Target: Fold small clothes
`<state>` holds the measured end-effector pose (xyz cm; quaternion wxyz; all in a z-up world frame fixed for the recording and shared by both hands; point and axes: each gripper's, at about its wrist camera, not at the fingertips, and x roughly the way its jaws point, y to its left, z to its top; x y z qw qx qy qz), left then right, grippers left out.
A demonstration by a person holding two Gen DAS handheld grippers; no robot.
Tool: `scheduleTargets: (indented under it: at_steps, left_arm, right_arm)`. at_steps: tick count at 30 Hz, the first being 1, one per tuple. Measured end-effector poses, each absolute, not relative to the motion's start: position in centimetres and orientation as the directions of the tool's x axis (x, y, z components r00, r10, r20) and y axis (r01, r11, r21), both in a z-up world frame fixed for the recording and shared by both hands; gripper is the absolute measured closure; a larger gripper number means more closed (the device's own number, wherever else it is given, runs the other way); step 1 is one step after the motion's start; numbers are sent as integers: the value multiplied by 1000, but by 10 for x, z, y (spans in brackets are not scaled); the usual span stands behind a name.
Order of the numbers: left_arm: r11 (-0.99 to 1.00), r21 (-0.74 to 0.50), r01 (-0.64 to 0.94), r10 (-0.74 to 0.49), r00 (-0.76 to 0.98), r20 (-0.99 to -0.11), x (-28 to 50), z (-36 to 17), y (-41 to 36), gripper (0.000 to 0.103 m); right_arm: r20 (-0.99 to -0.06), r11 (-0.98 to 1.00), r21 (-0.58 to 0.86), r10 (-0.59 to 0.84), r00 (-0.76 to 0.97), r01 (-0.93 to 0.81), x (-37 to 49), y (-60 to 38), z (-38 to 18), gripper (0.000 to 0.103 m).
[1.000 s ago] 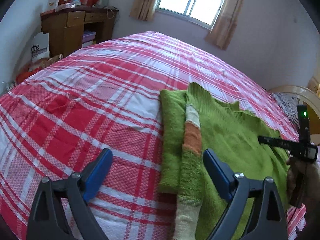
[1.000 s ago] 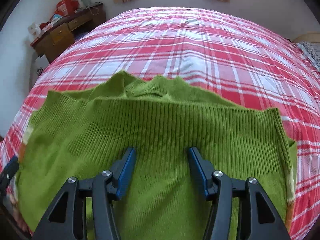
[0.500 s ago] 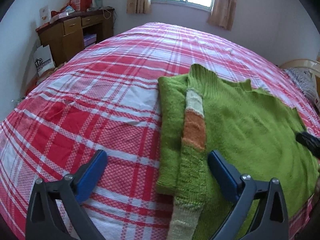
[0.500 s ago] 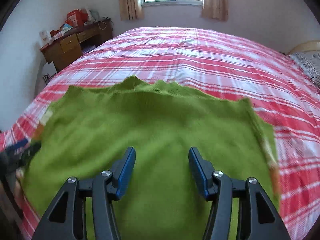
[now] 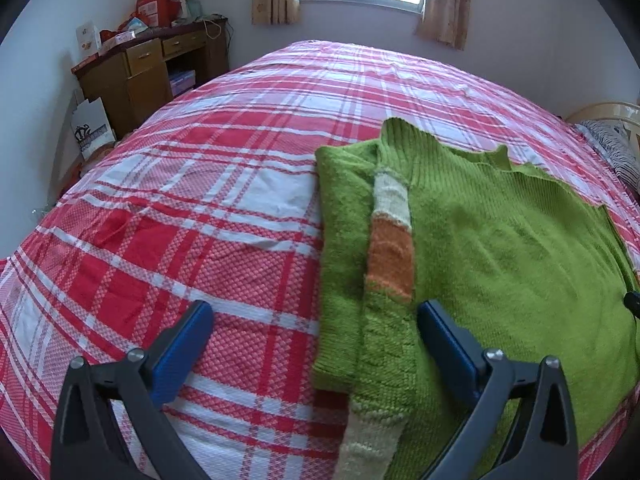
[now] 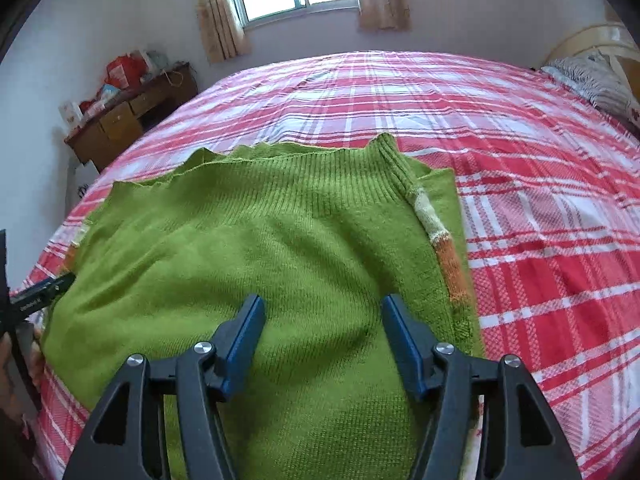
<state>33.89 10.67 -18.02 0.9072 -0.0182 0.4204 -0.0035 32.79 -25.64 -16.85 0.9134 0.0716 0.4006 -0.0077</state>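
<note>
A: Start at the left gripper [image 5: 316, 328]. What's between its blue pads?

B: Its jaws stand as wide apart as they go, clamped on nothing. Between the pads lie the folded edge of the green sweater [image 5: 500, 240] and its striped sleeve [image 5: 390, 264], cream and orange, running from the collar end toward the camera. The left pad hangs over the bare plaid bedspread [image 5: 180, 220]; the right pad is over green knit. Whether either pad touches cloth I can't tell.

A: And the right gripper [image 6: 322, 340]?

B: Its jaws are about half apart and have just been opening a little, with nothing pinched; only flat green knit shows in the gap. The sweater [image 6: 260, 240] spreads ahead of the jaws and to both sides, ribbed collar at the far end.

A: What does one view give that the other doesn't?

B: The left view shows the sleeve laid along the fold in full, plus a wooden desk [image 5: 148, 68] far off to the left. The right view shows the same sleeve [image 6: 444, 252] only as a thin strip at the right edge, beyond the right pad. At its left rim sits a black part of the other gripper, cut off.

A: Anything hidden?

B: The sweater's near hem is covered by both grippers' bodies.
</note>
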Motion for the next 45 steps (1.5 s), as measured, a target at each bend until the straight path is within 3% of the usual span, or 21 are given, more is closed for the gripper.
scheduleTargets:
  at_steps: [3,10,18,29,36,45]
  left_arm:
    - [999,-37,-9,-22,647,-762,339,-181,106,0]
    - [999,-39,-9,-24,647,-762,338,-181,106,0]
    - [999,-45,-1,-34,639,-769,339,-180,108,0]
    - [996,-25,90,-75,612,-787,349,-176,111,0]
    - [976,-200,88,-209,642,-737,349,-174,135,0]
    - [982,-145,120,-189,640,-745,382,-172,120,0]
  right_arm:
    - [-716,987,114,4,698,111,313,-244,-155,40]
    - [-695,982,-16,125,708,-190,277,-143,-150,39]
    - [-699,932,-151,135,702,-329,258,-72,-164,39]
    - [-680,845,-314,118,723,-433,245,-7,-176,39]
    - [-621,762,-471,71,781,-444,240,35,-184,39]
    - [-590,734,-534,32,807,-420,255,62,-186,39]
